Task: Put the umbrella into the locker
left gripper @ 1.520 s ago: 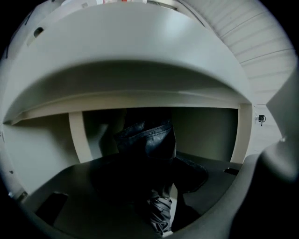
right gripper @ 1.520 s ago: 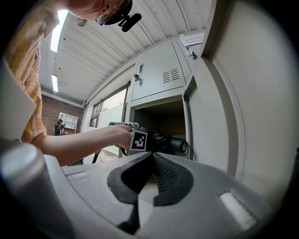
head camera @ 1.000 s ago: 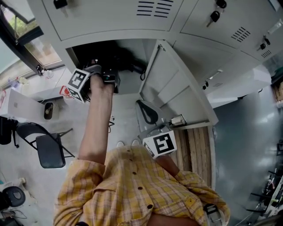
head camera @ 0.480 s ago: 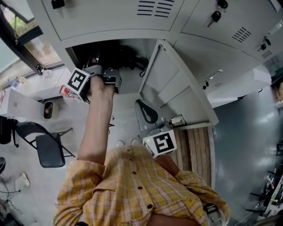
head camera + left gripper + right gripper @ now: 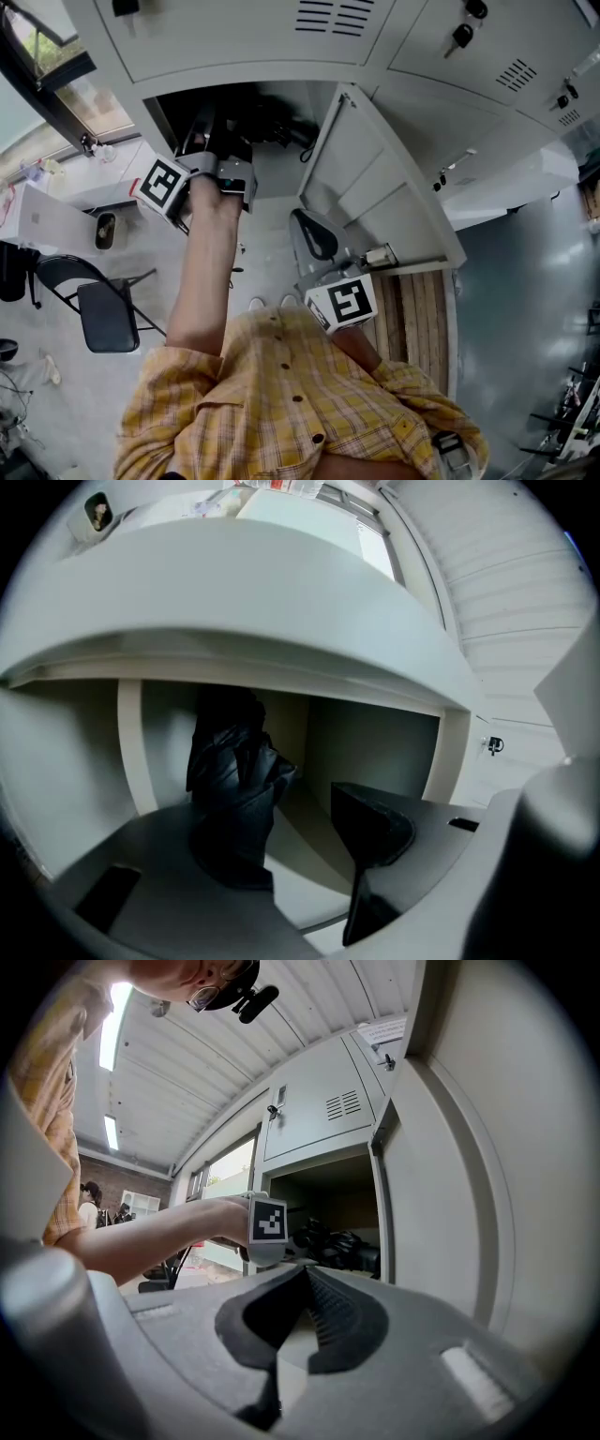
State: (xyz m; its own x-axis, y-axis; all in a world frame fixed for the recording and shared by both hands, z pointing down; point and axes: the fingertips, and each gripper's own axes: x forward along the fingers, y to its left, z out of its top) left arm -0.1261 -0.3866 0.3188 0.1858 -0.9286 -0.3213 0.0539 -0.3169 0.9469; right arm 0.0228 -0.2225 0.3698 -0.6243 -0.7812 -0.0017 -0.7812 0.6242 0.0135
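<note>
The black folded umbrella [image 5: 272,124] is seen inside the open locker [image 5: 277,174], towards the left rear of the compartment, where it stands upright with its fabric crumpled. In the left gripper view the umbrella [image 5: 234,780] is shown behind the locker's front edge [image 5: 281,621].

The left gripper [image 5: 217,141] is held at the mouth of the compartment by a bare forearm. Its jaws have just been closing, but they are seen apart in its own view, at a medium width. Nothing is pressed between the pads of the left gripper [image 5: 300,836]. Only the pale floor of the locker is seen in the gap, and the umbrella is seen behind the left pad. Whether this pad touches the fabric cannot be told.

The right gripper [image 5: 315,236] is kept lower, just beside the open door [image 5: 375,187]. Its ribbed pads are brought together at the tips, and nothing is held by the right gripper [image 5: 305,1274]. From this view the umbrella [image 5: 339,1241] is seen lying deep in the compartment.

A yellow checked shirt [image 5: 281,403] is worn by the person. A folding chair [image 5: 103,314] is placed on the floor at the left.
</note>
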